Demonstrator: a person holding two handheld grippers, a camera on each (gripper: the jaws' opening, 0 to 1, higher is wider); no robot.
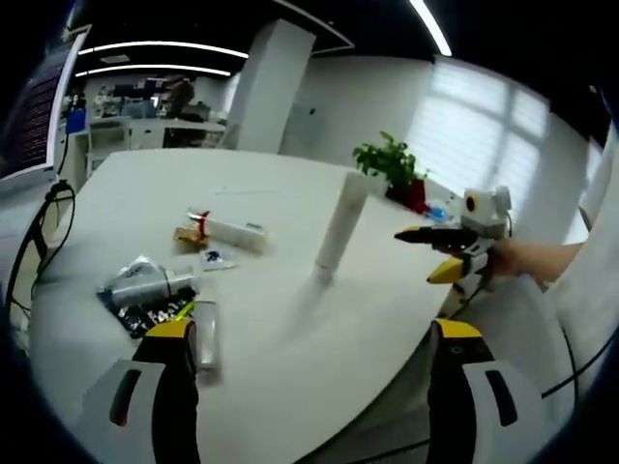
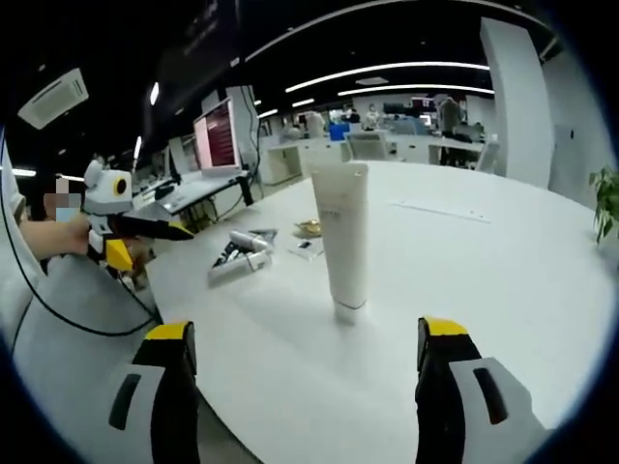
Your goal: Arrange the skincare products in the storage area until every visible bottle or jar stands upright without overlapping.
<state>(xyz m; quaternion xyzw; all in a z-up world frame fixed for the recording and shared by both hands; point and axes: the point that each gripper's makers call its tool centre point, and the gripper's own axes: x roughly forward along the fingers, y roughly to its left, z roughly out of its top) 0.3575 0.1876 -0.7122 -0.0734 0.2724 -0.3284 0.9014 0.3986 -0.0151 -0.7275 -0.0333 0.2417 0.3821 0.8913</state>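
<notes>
- We've got one white tube [image 2: 343, 242] standing upright on its cap near the middle of the white counter [image 2: 503, 290], long axis vertical, nothing touching it.
- The right hand-held gripper [image 2: 300, 372] looks straight at that tube, which sits dead ahead between its jaws but a bit beyond the tips; jaws spread wide, holding nothing.
- The left hand-held gripper [image 1: 314, 353] is also released and empty, jaws apart over the counter edge.
- What's left looks like the pile on the left gripper's side: a white tube with a red band [image 1: 230, 230] lying flat, a silvery bottle [image 1: 150, 283] lying on dark sachets [image 1: 145, 314], and a small grey tube [image 1: 205, 333] lying just beside the left jaw, long axis running roughly along that jaw.
- So our guess is the left one is nearer for the next pick, the grey tube being closest; the standing tube is well apart from the pile.
- Off-task: a potted plant [image 1: 392, 164] at the far edge.
</notes>
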